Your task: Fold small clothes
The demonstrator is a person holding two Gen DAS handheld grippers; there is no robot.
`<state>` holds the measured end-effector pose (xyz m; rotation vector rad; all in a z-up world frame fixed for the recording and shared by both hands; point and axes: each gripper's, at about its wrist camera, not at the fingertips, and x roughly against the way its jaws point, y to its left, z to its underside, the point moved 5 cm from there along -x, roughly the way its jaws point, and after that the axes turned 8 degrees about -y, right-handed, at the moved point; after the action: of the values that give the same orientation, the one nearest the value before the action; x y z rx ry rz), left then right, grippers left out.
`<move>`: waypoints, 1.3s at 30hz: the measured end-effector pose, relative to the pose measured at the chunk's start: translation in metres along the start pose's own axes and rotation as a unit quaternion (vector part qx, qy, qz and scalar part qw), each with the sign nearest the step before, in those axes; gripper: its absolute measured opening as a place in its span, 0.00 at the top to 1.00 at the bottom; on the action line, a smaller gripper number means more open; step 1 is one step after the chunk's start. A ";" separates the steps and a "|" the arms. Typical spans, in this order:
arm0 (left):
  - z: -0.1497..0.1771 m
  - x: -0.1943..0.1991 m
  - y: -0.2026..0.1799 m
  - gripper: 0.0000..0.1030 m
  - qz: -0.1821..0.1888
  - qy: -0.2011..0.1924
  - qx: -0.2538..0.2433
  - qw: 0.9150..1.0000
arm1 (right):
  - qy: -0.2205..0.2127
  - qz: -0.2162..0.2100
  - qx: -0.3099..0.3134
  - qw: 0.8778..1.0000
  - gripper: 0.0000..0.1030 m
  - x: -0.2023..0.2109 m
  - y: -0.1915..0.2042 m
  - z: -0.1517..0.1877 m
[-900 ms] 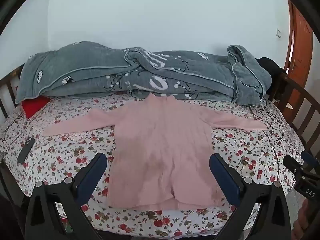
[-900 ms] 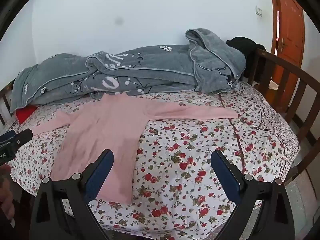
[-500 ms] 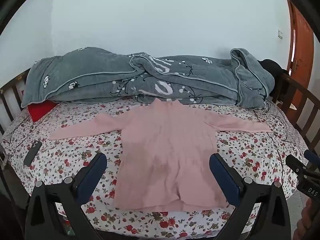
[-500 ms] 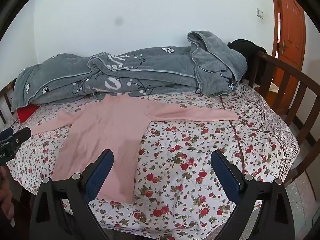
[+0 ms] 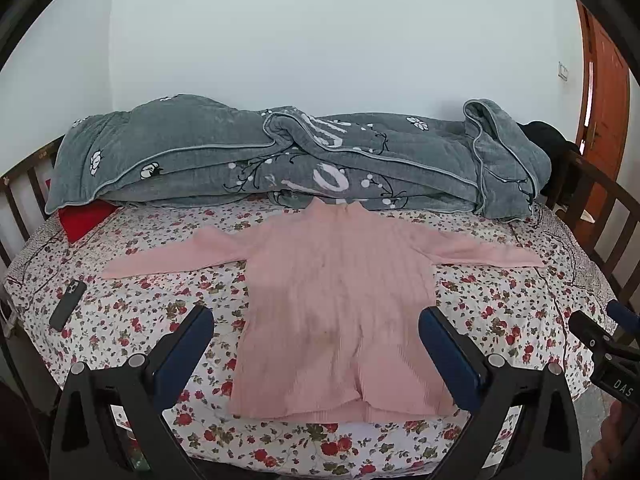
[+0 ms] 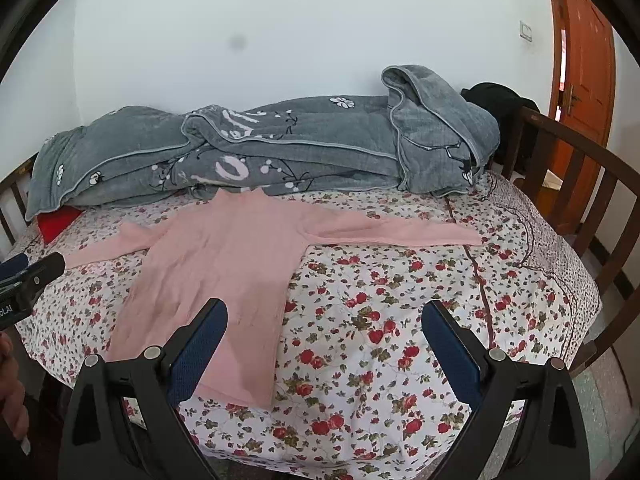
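Left wrist view first: your left gripper (image 5: 314,338) is down at the bottom, with its two blue pads (image 5: 182,356) spread wide apart. Nothing is between them. It hangs above the near edge of the bed (image 5: 132,320) and touches nothing. Just past the pads lies the pink sweater (image 5: 340,300). It is flat on the flowery sheet, with its hem toward you and its neck toward the wall (image 5: 320,40). Both sleeves stick straight out to the sides. To the left of the sweater, well apart from it, a dark phone (image 5: 67,305) lies on the sheet. At the far right edge you can see a bit of your right gripper (image 5: 600,340).

From the right wrist view, your right gripper (image 6: 324,332) is also spread wide and pinches nothing. Its left pad (image 6: 196,354) sits in front of the sweater's (image 6: 216,272) hem corner, but you cannot tell that it touches. The right sleeve (image 6: 396,233) runs far out across the sheet.

Farther back, a red thing (image 5: 86,218) peeks out at the left. Behind the sweater, a big grey blanket (image 5: 280,160) is bunched up along the wall, and the sweater's neck just meets it. A dark wooden rail (image 6: 576,168) curves round the right side, and an orange door (image 6: 584,80) stands beyond it.
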<state>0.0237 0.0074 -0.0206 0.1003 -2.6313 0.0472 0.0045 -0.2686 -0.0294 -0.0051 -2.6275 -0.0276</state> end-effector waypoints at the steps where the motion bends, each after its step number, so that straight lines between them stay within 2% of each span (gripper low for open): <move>1: 0.000 0.000 0.000 0.00 0.000 0.001 0.001 1.000 | 0.000 0.000 0.000 1.000 0.06 0.000 0.000 0.000; 39: -0.006 0.006 0.006 0.00 -0.007 -0.002 0.005 1.000 | -0.021 -0.010 0.017 1.000 0.06 0.016 0.021 -0.006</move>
<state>0.0210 0.0138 -0.0122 0.1226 -2.6339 0.0542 -0.0066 -0.2480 -0.0162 0.0339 -2.6704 0.0105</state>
